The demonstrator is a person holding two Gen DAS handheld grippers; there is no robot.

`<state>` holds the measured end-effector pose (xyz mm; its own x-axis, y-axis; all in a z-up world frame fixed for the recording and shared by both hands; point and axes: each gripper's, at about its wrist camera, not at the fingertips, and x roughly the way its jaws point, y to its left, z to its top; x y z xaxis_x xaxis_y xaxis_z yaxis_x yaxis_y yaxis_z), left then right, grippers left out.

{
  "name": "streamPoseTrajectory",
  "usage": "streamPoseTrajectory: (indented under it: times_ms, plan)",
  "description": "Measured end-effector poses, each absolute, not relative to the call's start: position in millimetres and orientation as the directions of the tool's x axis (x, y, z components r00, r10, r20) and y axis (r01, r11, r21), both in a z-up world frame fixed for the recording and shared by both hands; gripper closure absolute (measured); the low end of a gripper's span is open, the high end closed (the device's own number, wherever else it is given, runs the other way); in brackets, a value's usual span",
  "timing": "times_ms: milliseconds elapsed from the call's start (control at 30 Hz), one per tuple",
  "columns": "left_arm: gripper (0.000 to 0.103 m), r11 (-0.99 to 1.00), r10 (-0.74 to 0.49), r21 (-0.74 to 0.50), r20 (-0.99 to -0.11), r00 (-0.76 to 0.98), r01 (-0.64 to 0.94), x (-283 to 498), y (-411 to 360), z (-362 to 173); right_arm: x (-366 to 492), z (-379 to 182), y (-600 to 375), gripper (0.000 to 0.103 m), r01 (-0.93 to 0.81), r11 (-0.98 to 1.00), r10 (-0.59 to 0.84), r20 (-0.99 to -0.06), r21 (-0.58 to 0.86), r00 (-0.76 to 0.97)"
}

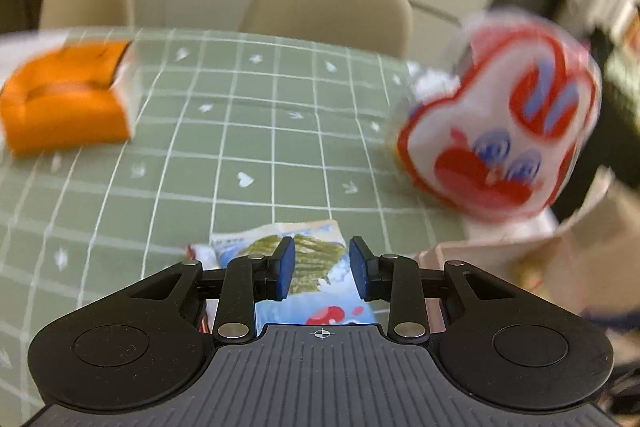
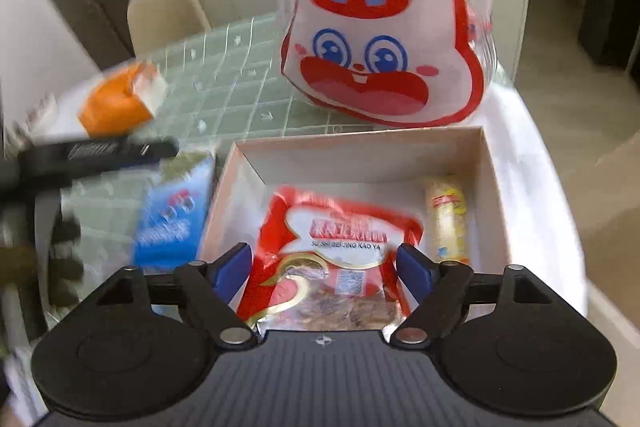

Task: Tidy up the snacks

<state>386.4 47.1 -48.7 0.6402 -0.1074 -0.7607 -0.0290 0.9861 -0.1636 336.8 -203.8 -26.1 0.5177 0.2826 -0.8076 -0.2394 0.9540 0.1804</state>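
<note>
My left gripper (image 1: pixel 322 267) hovers over a blue seaweed snack packet (image 1: pixel 304 267) lying flat on the green checked tablecloth (image 1: pixel 240 131). Its jaws stand a little apart and the pads do not press on the packet (image 2: pixel 172 219). My right gripper (image 2: pixel 324 267) is open wide over a white cardboard box (image 2: pixel 360 155). A red roast-duck packet (image 2: pixel 340 247) lies in the box between its fingers, free of the pads. A yellow-labelled roll (image 2: pixel 446 219) rests along the box's right wall.
A big rabbit-face bag (image 2: pixel 384 27) stands behind the box (image 1: pixel 500 259), to the right of the left gripper (image 1: pixel 500 131). An orange packet (image 1: pixel 64 103) lies at the table's far left (image 2: pixel 116 103). Two beige chairs (image 1: pixel 328 3) stand beyond the table.
</note>
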Motion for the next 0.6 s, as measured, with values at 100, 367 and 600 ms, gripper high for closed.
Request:
streamPoseTrajectory:
  times_ms: [100, 367, 600]
  plan:
    - [0.069, 0.995, -0.082, -0.101, -0.780, 0.621, 0.004, 385, 37, -62, 313, 0, -203, 0.017, -0.238, 0.963, 0.260, -0.649, 0.124, 0.715]
    - [0.066, 0.999, 0.016, -0.006, -0.803, 0.595, -0.034, 335, 85, -69, 307, 4, -143, 0.011, -0.401, 0.916, 0.322, -0.626, 0.016, 0.710]
    - [0.068, 0.937, -0.150, -0.300, -0.808, 0.570, -0.178, 244, 148, -64, 364, -36, -34, 0.011, -0.449, 0.882, 0.403, -0.722, 0.143, 0.562]
